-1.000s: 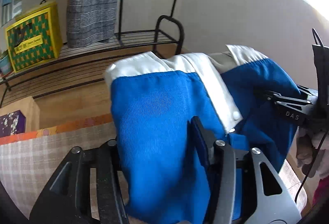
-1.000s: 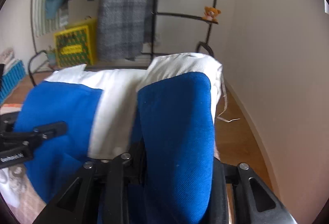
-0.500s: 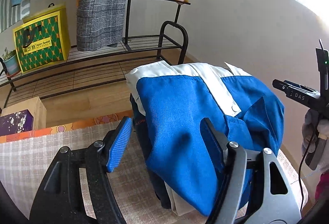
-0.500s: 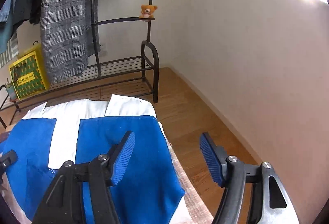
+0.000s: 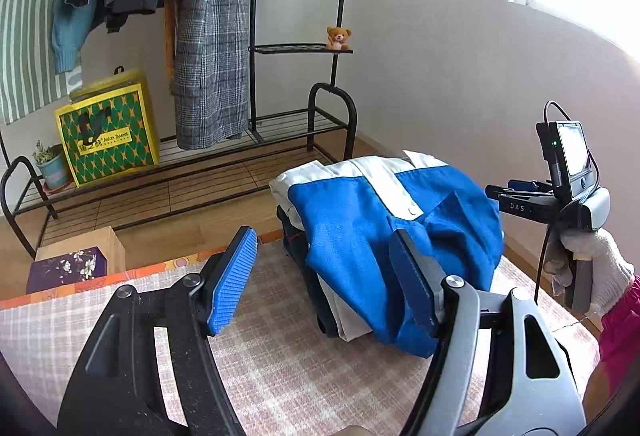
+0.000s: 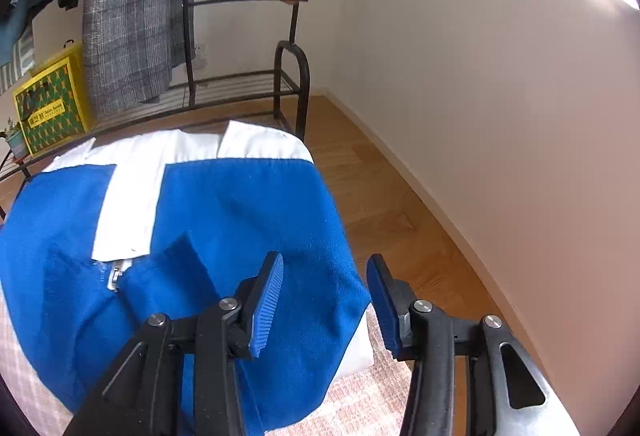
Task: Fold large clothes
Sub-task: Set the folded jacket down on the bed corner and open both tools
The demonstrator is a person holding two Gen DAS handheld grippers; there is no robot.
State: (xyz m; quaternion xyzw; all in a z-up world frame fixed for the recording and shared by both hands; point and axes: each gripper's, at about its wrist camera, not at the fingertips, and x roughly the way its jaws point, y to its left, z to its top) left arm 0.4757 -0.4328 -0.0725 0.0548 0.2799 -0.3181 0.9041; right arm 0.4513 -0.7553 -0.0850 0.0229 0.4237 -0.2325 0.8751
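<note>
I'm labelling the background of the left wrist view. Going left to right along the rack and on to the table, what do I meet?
Potted plant → yellow-green gift bag → grey plaid coat → teddy bear → folded blue-and-white jacket → right gripper, jaws open.

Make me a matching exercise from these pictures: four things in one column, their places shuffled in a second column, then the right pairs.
Things:
1. teddy bear
2. yellow and green bag
3. blue and white jacket
4. plaid coat

Places:
A. folded on the checked cloth
B. hanging from the rack
C. sitting on a small high shelf of the rack
D. standing on the rack's low shelf, beside a potted plant

Pairs: 1-C, 2-D, 3-A, 4-B
</note>
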